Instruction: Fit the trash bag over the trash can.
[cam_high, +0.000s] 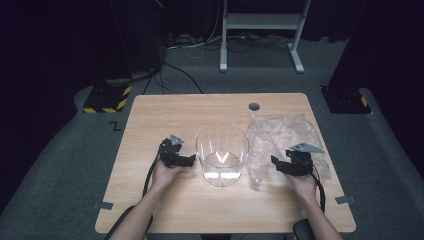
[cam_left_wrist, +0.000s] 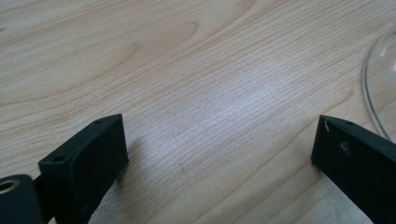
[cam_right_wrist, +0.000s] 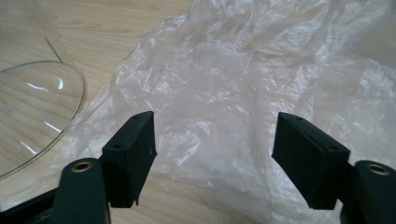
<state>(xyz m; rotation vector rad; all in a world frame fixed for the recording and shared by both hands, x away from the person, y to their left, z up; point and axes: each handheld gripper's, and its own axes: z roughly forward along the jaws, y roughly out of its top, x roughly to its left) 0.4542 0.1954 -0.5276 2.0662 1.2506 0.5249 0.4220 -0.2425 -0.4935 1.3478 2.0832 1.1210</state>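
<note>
A clear round plastic container (cam_high: 222, 155) stands upright at the middle of the wooden table (cam_high: 150, 120). A crumpled clear plastic bag (cam_high: 285, 137) lies flat to its right. My left gripper (cam_high: 190, 160) rests on the table just left of the container, open, with bare wood between its jaws (cam_left_wrist: 219, 149); the container's base (cam_left_wrist: 380, 84) curves in at the right edge. My right gripper (cam_high: 274, 161) sits at the bag's near edge, open over the bag (cam_right_wrist: 219, 98), nothing pinched. The container's base (cam_right_wrist: 37, 112) shows at the left.
A round cable hole (cam_high: 254, 106) is in the table near its far edge. Beyond the table stand a white frame (cam_high: 260, 30) and loose cables on grey carpet. Yellow-black striped bases (cam_high: 107, 100) flank the far corners.
</note>
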